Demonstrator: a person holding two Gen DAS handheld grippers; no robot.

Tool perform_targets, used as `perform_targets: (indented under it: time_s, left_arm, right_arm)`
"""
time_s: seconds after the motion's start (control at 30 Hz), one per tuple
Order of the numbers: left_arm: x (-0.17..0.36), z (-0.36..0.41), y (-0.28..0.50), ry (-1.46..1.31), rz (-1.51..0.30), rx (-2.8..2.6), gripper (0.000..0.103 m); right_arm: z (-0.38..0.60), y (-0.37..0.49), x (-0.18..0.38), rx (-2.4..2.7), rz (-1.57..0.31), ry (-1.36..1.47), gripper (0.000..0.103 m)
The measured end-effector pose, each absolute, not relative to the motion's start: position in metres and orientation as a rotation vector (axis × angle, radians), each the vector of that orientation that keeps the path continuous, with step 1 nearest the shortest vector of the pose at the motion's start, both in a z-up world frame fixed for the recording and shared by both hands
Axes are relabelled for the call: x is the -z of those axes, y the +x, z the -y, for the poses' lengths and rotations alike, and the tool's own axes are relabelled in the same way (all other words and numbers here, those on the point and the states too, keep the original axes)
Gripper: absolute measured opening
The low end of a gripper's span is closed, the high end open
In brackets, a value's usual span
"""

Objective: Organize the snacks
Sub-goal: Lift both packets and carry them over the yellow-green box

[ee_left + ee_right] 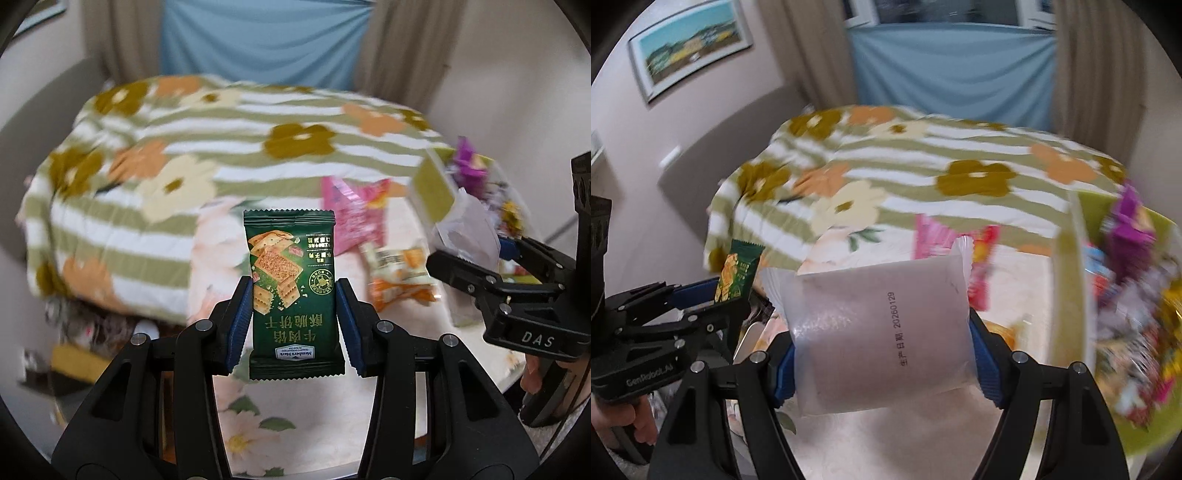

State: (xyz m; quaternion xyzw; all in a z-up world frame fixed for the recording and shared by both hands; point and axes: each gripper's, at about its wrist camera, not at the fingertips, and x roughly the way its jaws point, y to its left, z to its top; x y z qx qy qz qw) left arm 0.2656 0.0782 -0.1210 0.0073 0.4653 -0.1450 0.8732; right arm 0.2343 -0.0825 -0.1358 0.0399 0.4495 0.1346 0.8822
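Observation:
My left gripper (294, 325) is shut on a dark green cracker packet (293, 291), held upright above the table with its print upside down. In the right wrist view, that same green cracker packet (737, 273) sticks up from the left gripper (713, 295) at the far left. My right gripper (882, 354) is shut on a frosted white pouch (879, 336) with a printed date, its blue pads (988, 373) pressing both sides. The left wrist view shows the right gripper (476, 254) with the white pouch (469, 229) at the right edge.
A pink packet (351, 218) and an orange-white packet (402, 273) lie on the floral table cover (236, 406). A green bin (1067, 295) full of mixed snack packets (1134, 295) stands at the right. Behind is a bed with a striped flower quilt (221, 122).

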Motion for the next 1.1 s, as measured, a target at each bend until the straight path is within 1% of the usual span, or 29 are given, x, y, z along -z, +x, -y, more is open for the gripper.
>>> perform_targets:
  time_s: [0.2, 0.33, 0.47, 0.57, 0.8, 0.97, 1.0, 1.03, 1.07, 1.1]
  left_arm:
    - [0.093, -0.018, 0.270, 0.071, -0.921, 0.484, 0.041]
    - [0.077, 0.037, 0.270, 0.084, -0.893, 0.575, 0.041]
    - [0.073, 0.103, 0.269, 0.099, -0.898, 0.630, 0.041]
    - [0.075, 0.149, 0.270, 0.086, -0.915, 0.673, 0.041]
    - [0.099, 0.253, 0.267, 0.127, -0.970, 0.744, 0.041]
    - [0.118, 0.291, 0.263, 0.151, -1.004, 0.730, 0.042]
    - [0.121, 0.295, 0.263, 0.172, -1.010, 0.711, 0.044]
    - [0.124, 0.300, 0.263, 0.193, -1.014, 0.686, 0.054]
    - [0.125, 0.301, 0.264, 0.197, -1.015, 0.671, 0.079]
    - [0.125, 0.300, 0.264, 0.186, -1.010, 0.663, 0.093]
  right_arm:
    - [0.133, 0.200, 0.107, -0.104, -0.900, 0.166, 0.073]
    - [0.180, 0.181, 0.093, -0.011, -0.876, 0.191, 0.073]
    - [0.233, 0.171, 0.085, 0.043, -0.859, 0.216, 0.073]
    - [0.267, 0.166, 0.082, 0.053, -0.853, 0.217, 0.073]
    - [0.348, 0.157, 0.083, 0.093, -0.843, 0.243, 0.073]
    - [0.389, 0.156, 0.088, 0.096, -0.847, 0.273, 0.073]
    - [0.393, 0.158, 0.089, 0.091, -0.848, 0.272, 0.073]
    - [0.397, 0.159, 0.090, 0.088, -0.849, 0.268, 0.073]
    - [0.400, 0.160, 0.091, 0.083, -0.849, 0.264, 0.073]
    - [0.402, 0.160, 0.092, 0.076, -0.848, 0.264, 0.073]
